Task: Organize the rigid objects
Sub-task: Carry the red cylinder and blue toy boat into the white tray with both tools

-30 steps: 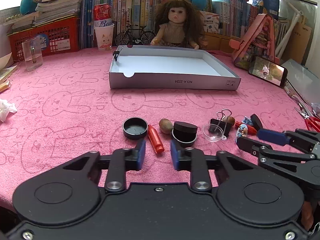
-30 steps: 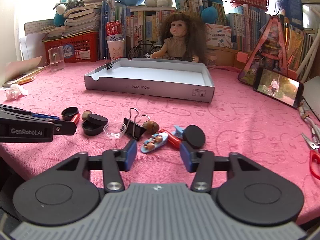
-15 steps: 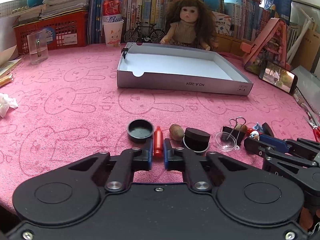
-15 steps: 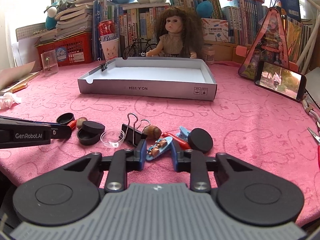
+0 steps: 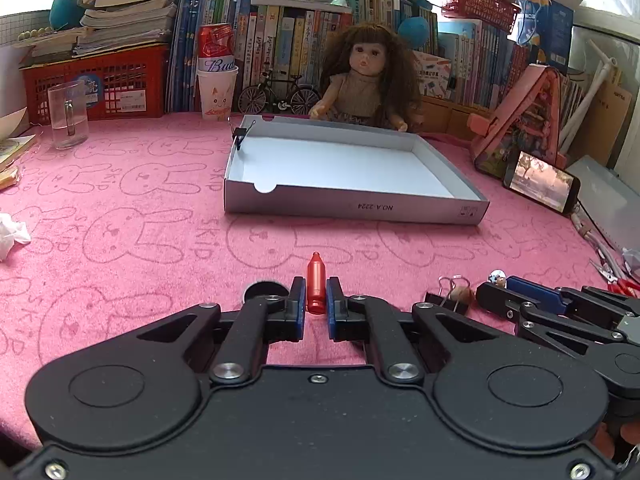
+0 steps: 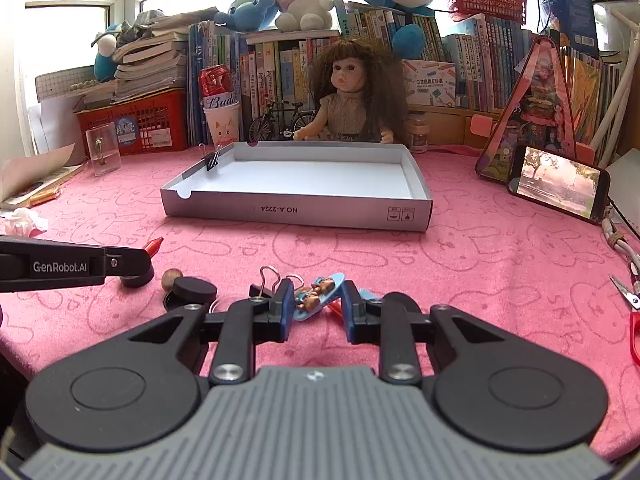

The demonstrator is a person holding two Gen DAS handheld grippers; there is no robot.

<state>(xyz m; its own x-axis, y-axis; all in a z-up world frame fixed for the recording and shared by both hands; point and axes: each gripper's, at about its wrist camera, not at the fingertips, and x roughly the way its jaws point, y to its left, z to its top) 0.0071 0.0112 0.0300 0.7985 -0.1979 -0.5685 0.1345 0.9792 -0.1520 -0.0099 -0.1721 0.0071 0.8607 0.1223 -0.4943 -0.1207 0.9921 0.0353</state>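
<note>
My left gripper [image 5: 315, 300] is shut on a red crayon-shaped piece [image 5: 315, 285] and holds it above the pink cloth; its red tip also shows in the right wrist view [image 6: 153, 245]. My right gripper [image 6: 316, 303] is shut on a blue oval charm with small bear figures [image 6: 318, 296], lifted slightly over the pile. A grey shallow box [image 5: 352, 204] with a white floor lies ahead, also in the right wrist view [image 6: 296, 210]. On the cloth remain a black binder clip [image 6: 262, 286], a nut [image 6: 171, 278], a black round lid [image 6: 195, 289] and a black cap [image 5: 262, 291].
A doll [image 5: 366, 80], toy bicycle, paper cup with a can and books line the back. A glass mug [image 5: 69, 114] stands back left, crumpled tissue [image 5: 12, 234] at left. A phone [image 6: 558, 182] leans at right, red-handled scissors [image 6: 632, 320] near the right edge.
My left gripper closed on the red crayon piece and lifted it off the cloth. My right gripper closed on the blue charm and raised it. Both views rose.
</note>
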